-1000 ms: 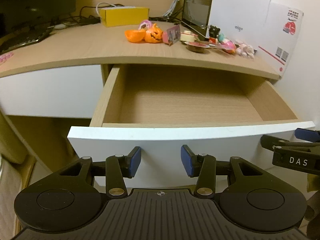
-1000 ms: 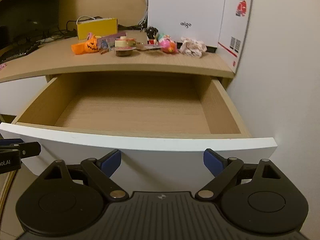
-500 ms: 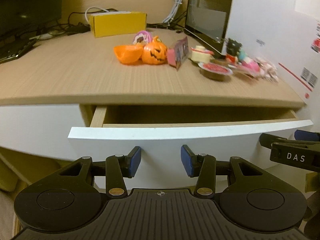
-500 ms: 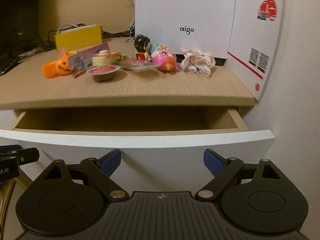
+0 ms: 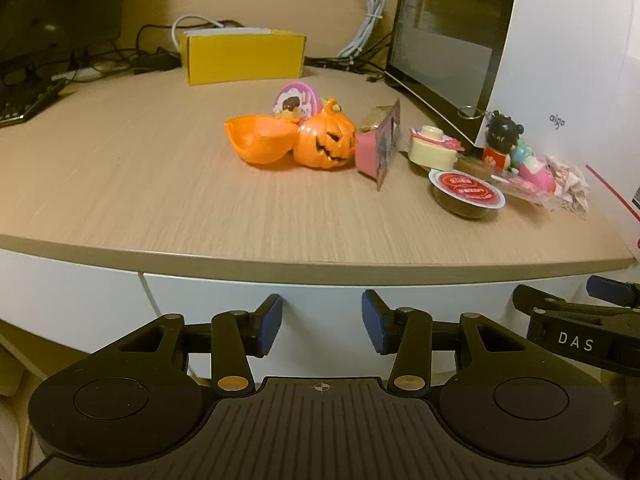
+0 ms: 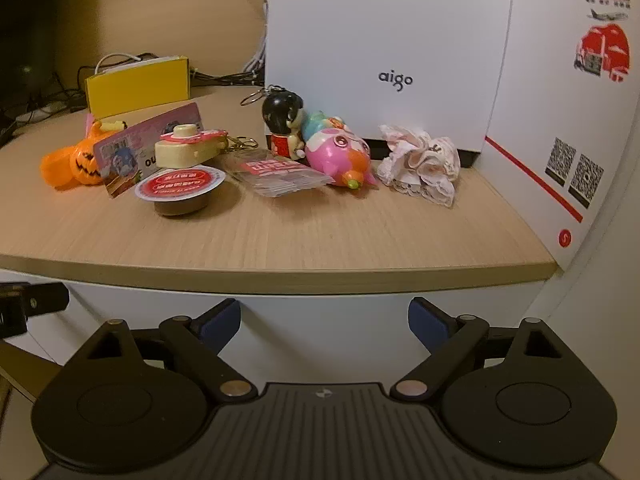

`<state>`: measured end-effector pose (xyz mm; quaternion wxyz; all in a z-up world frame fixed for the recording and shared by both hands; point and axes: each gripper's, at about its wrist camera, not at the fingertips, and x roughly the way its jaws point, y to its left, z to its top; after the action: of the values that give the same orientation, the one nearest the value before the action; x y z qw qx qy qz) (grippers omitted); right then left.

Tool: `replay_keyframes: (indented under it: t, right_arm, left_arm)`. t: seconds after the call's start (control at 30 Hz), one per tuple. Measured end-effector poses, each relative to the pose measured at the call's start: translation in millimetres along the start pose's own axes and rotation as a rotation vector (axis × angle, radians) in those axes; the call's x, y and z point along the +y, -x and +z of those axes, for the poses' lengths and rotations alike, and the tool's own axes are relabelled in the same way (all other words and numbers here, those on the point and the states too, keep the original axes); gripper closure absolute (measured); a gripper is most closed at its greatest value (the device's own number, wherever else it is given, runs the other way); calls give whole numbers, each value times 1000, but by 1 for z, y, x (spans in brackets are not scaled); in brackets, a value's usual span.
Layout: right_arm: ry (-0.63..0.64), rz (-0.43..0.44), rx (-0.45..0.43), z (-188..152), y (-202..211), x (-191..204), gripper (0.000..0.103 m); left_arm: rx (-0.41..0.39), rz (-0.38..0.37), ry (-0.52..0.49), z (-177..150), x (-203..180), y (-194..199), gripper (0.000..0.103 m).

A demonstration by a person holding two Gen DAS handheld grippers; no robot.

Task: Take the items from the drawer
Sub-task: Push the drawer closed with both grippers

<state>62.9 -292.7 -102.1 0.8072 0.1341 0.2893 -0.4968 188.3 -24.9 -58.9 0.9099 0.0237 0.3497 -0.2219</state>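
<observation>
Against the white drawer front (image 5: 320, 308), shut flush under the desk (image 5: 160, 184), the left gripper (image 5: 322, 322) and right gripper (image 6: 324, 320) both stand released with nothing between the jaws. Beyond, on the desktop, lie the pumpkin (image 5: 324, 146), sauce cup (image 6: 178, 190), pink toy (image 6: 338, 156) and lace cloth (image 6: 420, 162). Farther back sits a yellow box (image 5: 242, 56).
</observation>
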Motion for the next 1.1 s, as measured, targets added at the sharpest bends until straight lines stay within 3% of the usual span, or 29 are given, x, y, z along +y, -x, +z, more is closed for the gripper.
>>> replay_keyframes:
  t: [0.13,0.3,0.63,0.87,1.1]
  right_arm:
    - [3,7,13,3,0,2,12]
    - [-25,46,42,4,17,-6,12]
    - [-89,95,82,-32,106,-35,12]
    - [-65,111,69,-50,158,-49,12]
    - [-34,158,46,-51,180,-52,12]
  left_arm:
    - [-6,3,-53,-2,-4,3,54]
    - [12,-11,-91,-14,-12,33,54]
    - [31,-49,-113,-55,-39,127,54]
    - [-4,-33,-103,-65,-49,160,54]
    - [-17,-44,-112,-69,-65,176,54]
